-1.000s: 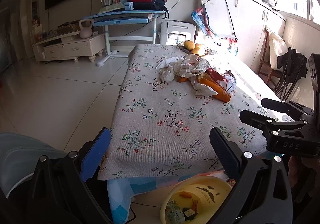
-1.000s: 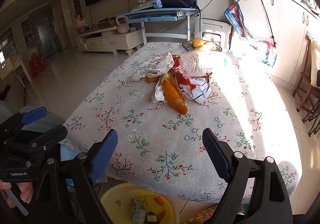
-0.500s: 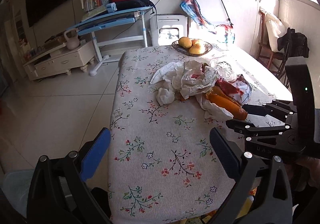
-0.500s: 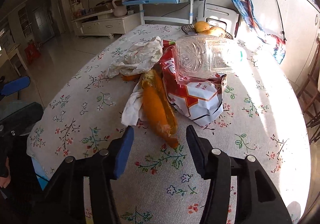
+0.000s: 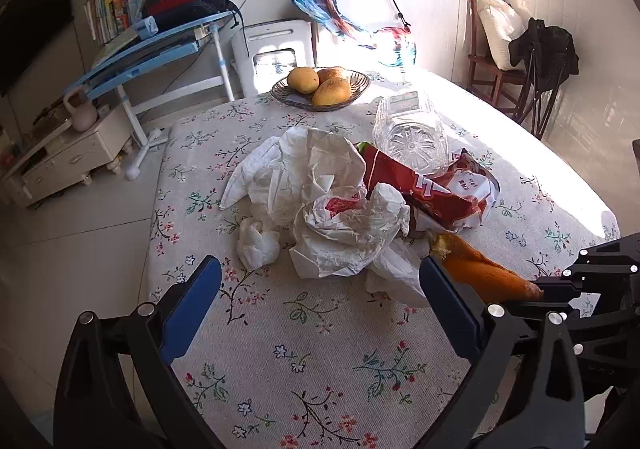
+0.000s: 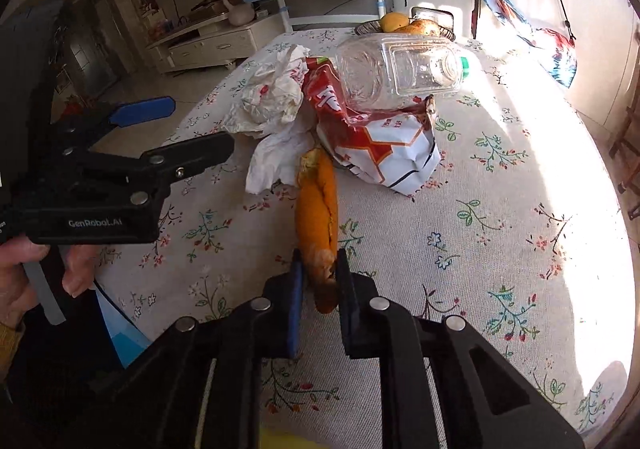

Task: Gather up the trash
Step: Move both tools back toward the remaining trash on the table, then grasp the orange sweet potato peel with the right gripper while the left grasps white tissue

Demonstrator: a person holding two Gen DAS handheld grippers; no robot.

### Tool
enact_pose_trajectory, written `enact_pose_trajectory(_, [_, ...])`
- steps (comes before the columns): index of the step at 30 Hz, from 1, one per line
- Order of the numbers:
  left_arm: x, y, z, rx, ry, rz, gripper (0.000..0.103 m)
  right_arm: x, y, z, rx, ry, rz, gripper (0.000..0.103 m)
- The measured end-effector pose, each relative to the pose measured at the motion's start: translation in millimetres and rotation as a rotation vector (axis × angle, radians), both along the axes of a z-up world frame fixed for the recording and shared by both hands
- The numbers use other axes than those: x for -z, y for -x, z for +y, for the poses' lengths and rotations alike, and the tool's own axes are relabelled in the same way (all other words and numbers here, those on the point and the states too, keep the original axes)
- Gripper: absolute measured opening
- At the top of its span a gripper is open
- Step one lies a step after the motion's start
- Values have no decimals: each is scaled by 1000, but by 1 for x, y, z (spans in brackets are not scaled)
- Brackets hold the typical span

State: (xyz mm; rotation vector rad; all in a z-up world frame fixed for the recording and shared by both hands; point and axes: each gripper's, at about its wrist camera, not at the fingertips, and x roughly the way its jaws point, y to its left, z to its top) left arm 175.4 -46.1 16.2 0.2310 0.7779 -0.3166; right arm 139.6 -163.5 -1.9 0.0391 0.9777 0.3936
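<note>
Between my right claw [image 6: 319,285] pads sits the orange peel's [image 6: 316,209] near end, pinched; jaws have just been closing. Left claw [image 5: 320,305] spread.

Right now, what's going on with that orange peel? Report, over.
Right hand-held gripper just closed, shut on the orange peel at its near end. Left hand-held gripper open, empty. Peel's far end touches the tissue and red wrapper.
</note>
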Motion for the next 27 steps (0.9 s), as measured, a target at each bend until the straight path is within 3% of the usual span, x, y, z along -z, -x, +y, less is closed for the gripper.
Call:
enact_pose_trajectory(7, [8, -27, -26, -9, -67, -9, 96, -1, 15, -10, 26, -38, -6, 17])
enact_pose_trajectory(9, [7, -37, -25, -31, -22, 8, 96, -1, 15, -7, 24, -43, -16, 26])
enact_pose_trajectory(10, [6, -40, -23, -31, 12, 16, 95, -2, 14, -6, 23, -49, -22, 37])
enact_pose_trajectory(11, [6, -42, -22, -27, 49, 27, 85, -1, 14, -5, 26, -47, -26, 42])
enact_pose_trajectory(12, [7, -47, -20, -22, 77, 53, 62, -2, 13, -5, 25, -44, -38, 45])
enact_pose_trajectory(15, [6, -49, -13, -26, 139, 92, 43, -1, 9, -3, 28, -27, -58, 45])
enact_pose_trajectory(18, [-1, -39, -2, -27, 185, 97, 30, -1, 9, -1, 26, 6, -64, 28])
enact_pose_trajectory(19, [-4, -34, 3, -28, 199, 98, 29, -1, 9, -2, 29, 5, -60, 21])
enact_pose_trajectory(27, [-15, 21, 54, -71, 343, 144, 27, -3, 21, -9, 49, -6, -61, 17])
